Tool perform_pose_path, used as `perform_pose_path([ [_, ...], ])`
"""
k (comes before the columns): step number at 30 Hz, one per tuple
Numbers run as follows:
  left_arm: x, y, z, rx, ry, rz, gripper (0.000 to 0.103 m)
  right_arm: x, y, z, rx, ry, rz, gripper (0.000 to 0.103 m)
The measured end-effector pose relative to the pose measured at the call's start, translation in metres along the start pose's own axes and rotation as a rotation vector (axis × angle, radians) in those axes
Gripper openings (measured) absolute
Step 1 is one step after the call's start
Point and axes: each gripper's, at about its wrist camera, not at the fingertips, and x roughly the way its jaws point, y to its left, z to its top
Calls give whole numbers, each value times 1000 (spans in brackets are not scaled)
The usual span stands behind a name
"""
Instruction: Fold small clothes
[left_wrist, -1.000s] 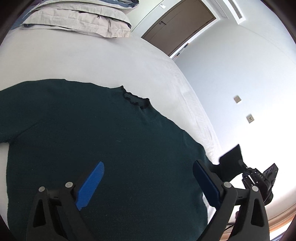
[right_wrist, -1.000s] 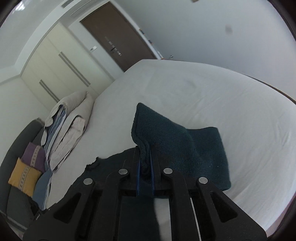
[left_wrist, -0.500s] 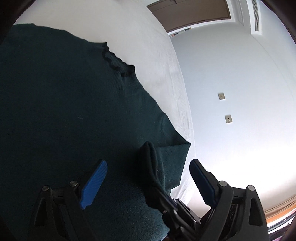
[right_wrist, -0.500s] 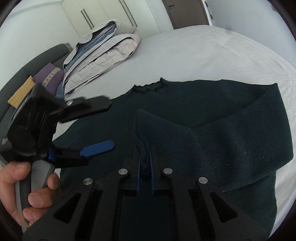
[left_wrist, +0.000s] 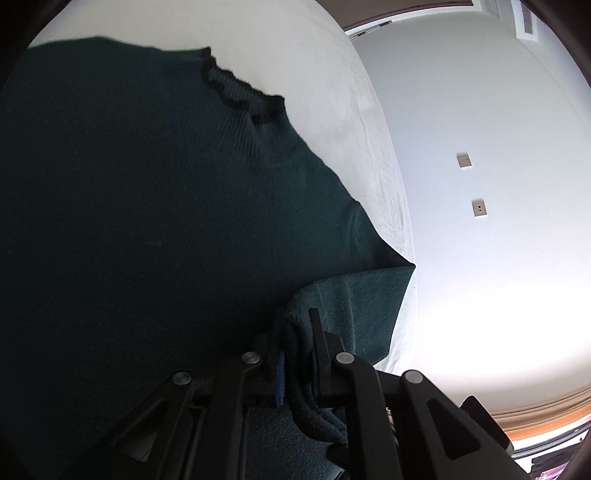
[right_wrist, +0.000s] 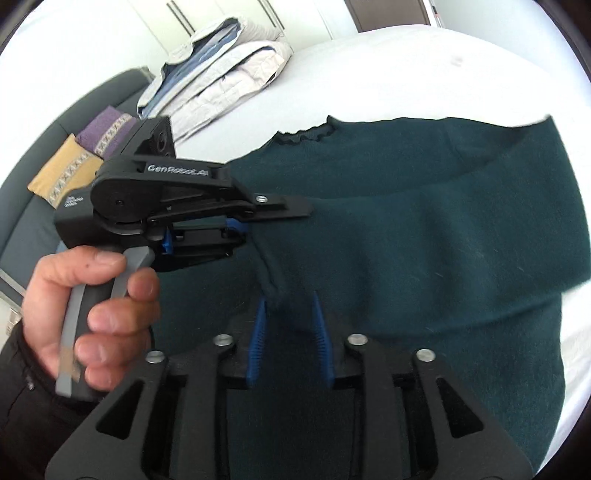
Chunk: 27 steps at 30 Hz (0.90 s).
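Two grippers work one dark green knit sweater (right_wrist: 424, 229), which lies spread flat on the white bed sheet (right_wrist: 388, 70) w/ its frilled collar (right_wrist: 306, 134) toward the far side. The sleeve (left_wrist: 354, 306) is folded in across the body. The left gripper (left_wrist: 297, 332) has just closed – its jaws now pinch the sleeve's cuff end, fabric bunched between the black fingers (left_wrist: 325, 354). In the right wrist view that same gripper (right_wrist: 251, 225) comes in from the left, a hand (right_wrist: 92, 310) around its grey handle. The right gripper (right_wrist: 288, 317) has just been opening – its blue pads (right_wrist: 258, 332) stand apart, the cuff ridge still between them & pads not pressing it. Far left – folded pale bedding (right_wrist: 221, 74) on the bed, plus purple and yellow cushions (right_wrist: 85, 151) on a grey sofa (right_wrist: 29, 206).
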Motion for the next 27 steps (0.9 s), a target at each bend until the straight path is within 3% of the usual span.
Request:
perform_pose_path([
  [1,-10,-1,4,15,-15,15,11,-10,-9,-2,24,-27,3,45],
  [5,-42,2,22,60,-98,76,10,-38,-50,9,145,-87,11,45],
  [10,-62,19,42,98,-171,201,11,-63,-101,24,269,-153,-43,45],
  [17,-70,50,39,74,-224,193,11,-78,-164,61,399,-213,-130,45],
  [24,-76,52,17,93,-286,196,11,-62,-215,116,458,-175,-160,45],
  [27,-75,62,16,68,-271,182,11,-51,-228,129,457,-150,-164,45],
])
